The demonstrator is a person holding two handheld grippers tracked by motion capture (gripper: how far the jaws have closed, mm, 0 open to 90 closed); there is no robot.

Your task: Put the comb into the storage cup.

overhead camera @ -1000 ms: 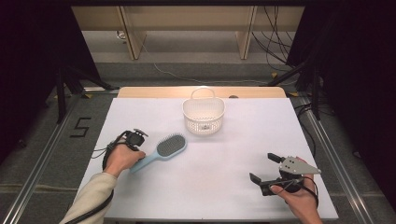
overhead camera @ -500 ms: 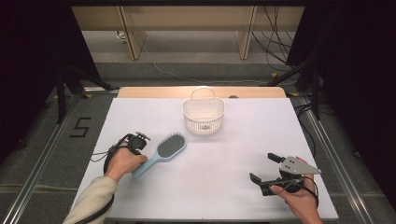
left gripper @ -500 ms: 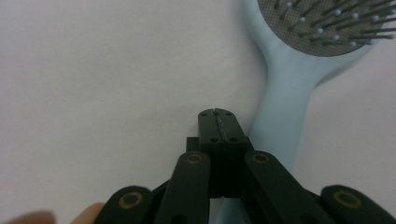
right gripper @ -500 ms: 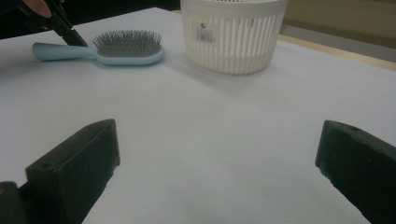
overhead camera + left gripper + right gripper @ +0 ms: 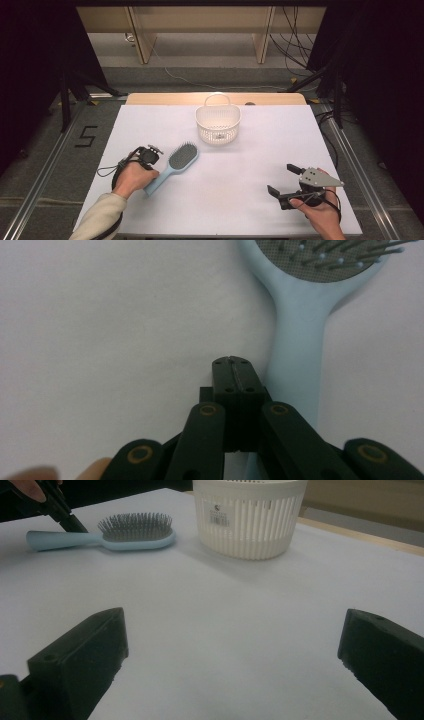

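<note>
Your left tongs (image 5: 233, 362) are clenched tight, jaws pressed together with nothing between them, tips down on the white surface (image 5: 240, 175) just beside the handle of the pale blue plastic hairbrush (image 5: 173, 166). From the left gripper view the handle runs right alongside those closed jaws, on their right, and I can't tell whether they touch it. Your right tongs (image 5: 283, 178) stand released and wide, hovering low near the front right corner, well apart from everything.

The brush lies flat, bristles up, at the left-centre of the surface; its oval head with the dark bristle pad points toward the white slotted plastic basket (image 5: 218, 124) with the loop handle, which sits near the far edge.

That brush looks light and stiff, a hard moulded shell, so it should lift easily but could skate on the smooth cover if you nudge it sideways. The handle looks like your spot: narrow, even, firm enough for the jaws to bite across. You'd want to open up first and straddle it near mid-length, a touch toward the head so the heavier end doesn't droop. Stay off the bristles; they look springy and would give no firm hold.
</note>
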